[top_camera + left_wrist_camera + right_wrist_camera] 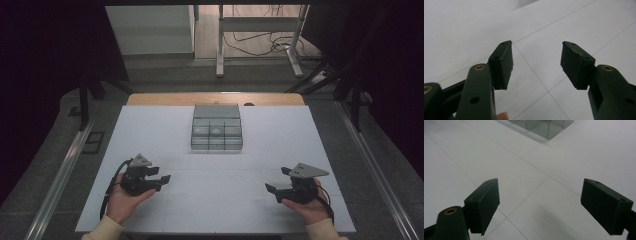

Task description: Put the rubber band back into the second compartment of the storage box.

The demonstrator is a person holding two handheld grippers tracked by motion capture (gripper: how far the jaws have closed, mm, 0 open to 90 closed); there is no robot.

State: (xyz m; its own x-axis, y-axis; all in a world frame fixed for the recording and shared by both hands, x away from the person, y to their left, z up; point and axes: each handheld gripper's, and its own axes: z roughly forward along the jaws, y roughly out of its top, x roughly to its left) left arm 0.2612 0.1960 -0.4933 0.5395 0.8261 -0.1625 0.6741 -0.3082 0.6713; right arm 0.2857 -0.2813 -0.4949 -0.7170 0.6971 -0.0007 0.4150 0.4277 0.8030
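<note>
I read the fingers first. On the left gripper (536, 62) the two black pads (502, 63) stand apart with bare white surface between them; nothing is gripped. On the right gripper (540, 206) the gap is wider; its pads (484, 202) likewise close on nothing, and I see only the table's seam lines between them.

Moving outward: in the high view the left gripper (162, 181) sits in the person's left hand (125, 200) near the front-left part of the white table (150, 135), its jaws pointing toward the table's middle; the right gripper (271, 191) sits in the right hand (310, 205) near the front-right part, its jaws pointing inward as well, so the two face each other, well apart. Each carries a grey three-cornered plate on top (the left plate (140, 160) is the smaller in view) and a trailing cable; cream sleeves enter at the bottom edge.

The nearest item is a clear compartment box (217, 128); it stands at the middle of the table toward the far edge, well apart from both grippers and roughly between their lines. A corner of it shows at the top of the right gripper view (544, 127). I cannot tell what its cells contain.
</note>
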